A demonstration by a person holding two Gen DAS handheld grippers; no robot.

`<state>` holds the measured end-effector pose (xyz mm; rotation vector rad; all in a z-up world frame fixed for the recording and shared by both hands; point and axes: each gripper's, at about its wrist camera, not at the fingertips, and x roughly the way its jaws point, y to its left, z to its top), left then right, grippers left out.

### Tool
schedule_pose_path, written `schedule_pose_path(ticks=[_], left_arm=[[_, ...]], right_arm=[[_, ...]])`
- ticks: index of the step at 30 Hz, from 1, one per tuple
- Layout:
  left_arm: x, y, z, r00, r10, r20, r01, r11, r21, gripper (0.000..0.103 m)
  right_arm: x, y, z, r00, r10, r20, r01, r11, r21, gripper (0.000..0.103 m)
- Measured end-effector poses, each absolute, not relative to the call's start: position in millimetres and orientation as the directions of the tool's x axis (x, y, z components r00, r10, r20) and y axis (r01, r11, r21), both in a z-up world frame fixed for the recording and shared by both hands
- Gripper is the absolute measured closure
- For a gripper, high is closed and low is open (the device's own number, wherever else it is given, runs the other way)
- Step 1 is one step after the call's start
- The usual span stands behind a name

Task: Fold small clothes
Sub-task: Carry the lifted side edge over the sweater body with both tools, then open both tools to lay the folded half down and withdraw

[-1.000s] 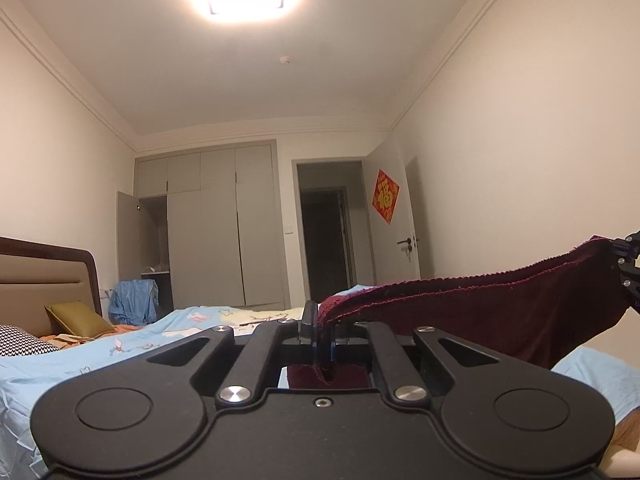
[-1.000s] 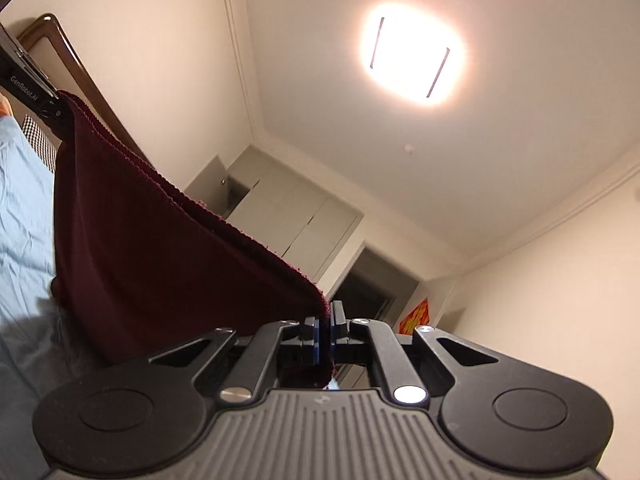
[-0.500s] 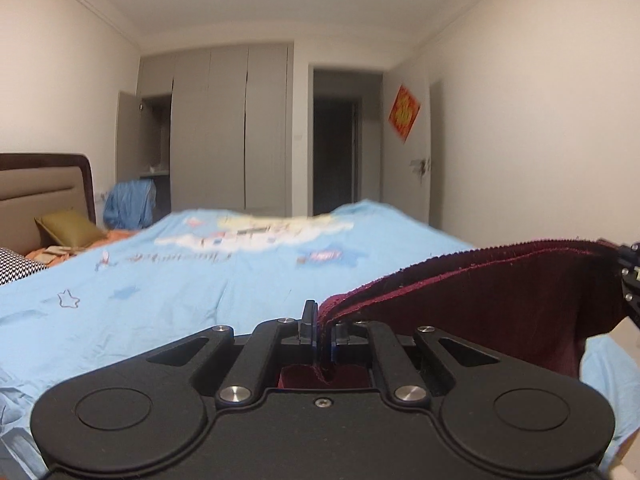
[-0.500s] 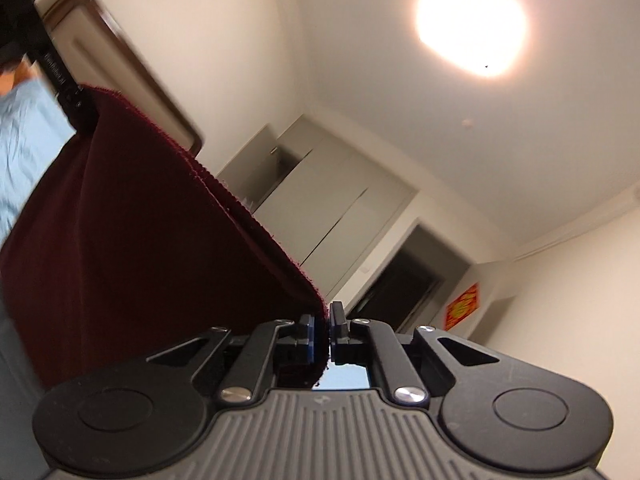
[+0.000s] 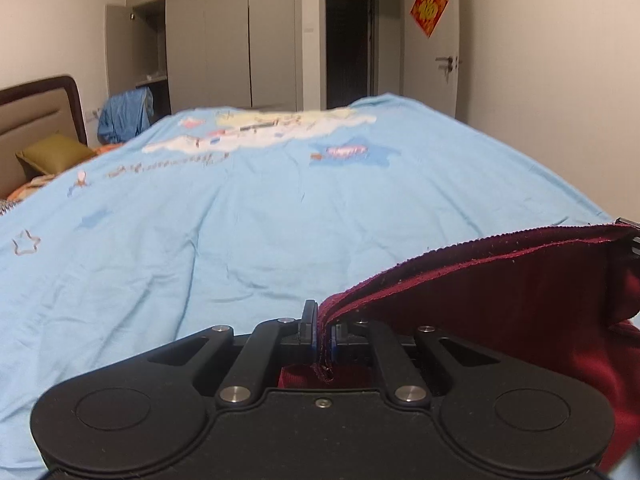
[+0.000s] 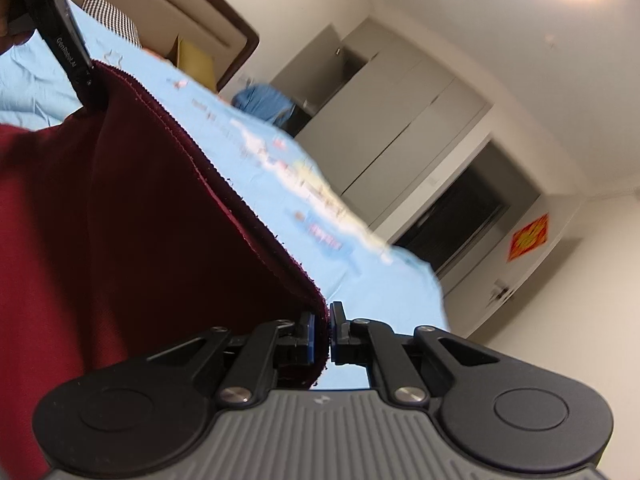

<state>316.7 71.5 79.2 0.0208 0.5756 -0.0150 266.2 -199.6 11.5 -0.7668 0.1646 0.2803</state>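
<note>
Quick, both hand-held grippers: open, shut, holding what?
Left hand-held gripper: shut on the maroon garment.
Right hand-held gripper: shut on the same garment's other corner.

The garment (image 5: 520,292) is dark red knitted cloth, matt, with a ribbed, slightly fuzzy hem and lint specks along its edge. The left gripper (image 5: 320,332) is matt black plastic with a fine grainy finish, fastened with shiny round metal screws; its pads look blue and smooth. The right gripper (image 6: 324,332) has the same black plastic arms, and a grey ribbed plastic body behind them. The bedspread (image 5: 240,220) is light blue printed cloth, matt and softly creased. The headboard (image 5: 36,116) has a glossy dark wood frame round tan padding. The wardrobe (image 5: 232,36) doors are smooth, matt grey.
</note>
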Motion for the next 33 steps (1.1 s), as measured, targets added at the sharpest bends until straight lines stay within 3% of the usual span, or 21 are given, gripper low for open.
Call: schedule_pose_path(ticks=[6, 9, 10, 12, 13, 14, 15, 17, 20, 25, 30, 33], left_arm=[[342, 79, 52, 0.8, -0.025, -0.6, 0.005, 0.999, -0.034, 0.096], [348, 79, 47, 0.793, -0.03, -0.608, 0.012, 0.999, -0.034, 0.087], [350, 80, 47, 0.793, -0.027, -0.609, 0.008, 0.999, -0.034, 0.079], [349, 81, 46, 0.793, -0.036, -0.608, 0.009, 0.999, -0.047, 0.06], [348, 82, 46, 0.795, -0.039, -0.605, 0.007, 0.998, -0.056, 0.046], [346, 82, 47, 0.799, -0.033, -0.6, -0.005, 0.998, -0.061, 0.033], [344, 82, 48, 0.804, -0.022, -0.595, -0.017, 0.998, -0.06, 0.029], [336, 82, 51, 0.815, 0.001, -0.579, -0.034, 0.998, -0.045, 0.018], [323, 80, 53, 0.831, 0.015, -0.556, -0.034, 0.999, -0.023, 0.008], [306, 69, 47, 0.844, -0.077, -0.531, 0.072, 0.997, -0.03, 0.006], [312, 46, 27, 0.815, -0.222, -0.536, 0.223, 0.973, -0.062, 0.006], [322, 37, 13, 0.818, -0.212, -0.536, 0.225, 0.974, -0.042, 0.006]], right_arm=[[317, -199, -8, 0.913, 0.2, -0.356, -0.376, 0.751, -0.542, 0.095], [330, -212, -10, 0.898, 0.205, -0.389, -0.392, 0.773, -0.498, 0.089], [335, -215, -10, 0.895, 0.208, -0.395, -0.396, 0.778, -0.487, 0.083], [343, -223, -6, 0.896, 0.213, -0.389, -0.394, 0.786, -0.477, 0.048], [343, -228, -4, 0.899, 0.215, -0.382, -0.391, 0.789, -0.473, 0.04], [344, -235, 3, 0.899, 0.223, -0.377, -0.393, 0.792, -0.468, 0.025], [343, -238, 5, 0.899, 0.233, -0.371, -0.396, 0.794, -0.461, 0.014], [330, -247, 13, 0.905, 0.246, -0.346, -0.392, 0.798, -0.457, 0.003], [304, -255, 23, 0.914, 0.266, -0.307, -0.388, 0.792, -0.472, 0.0], [275, -249, 18, 0.885, 0.317, -0.342, -0.456, 0.742, -0.492, 0.0], [281, -231, -24, 0.885, 0.209, -0.415, -0.438, 0.675, -0.594, 0.0], [305, -236, -30, 0.904, 0.154, -0.4, -0.374, 0.736, -0.564, 0.0]])
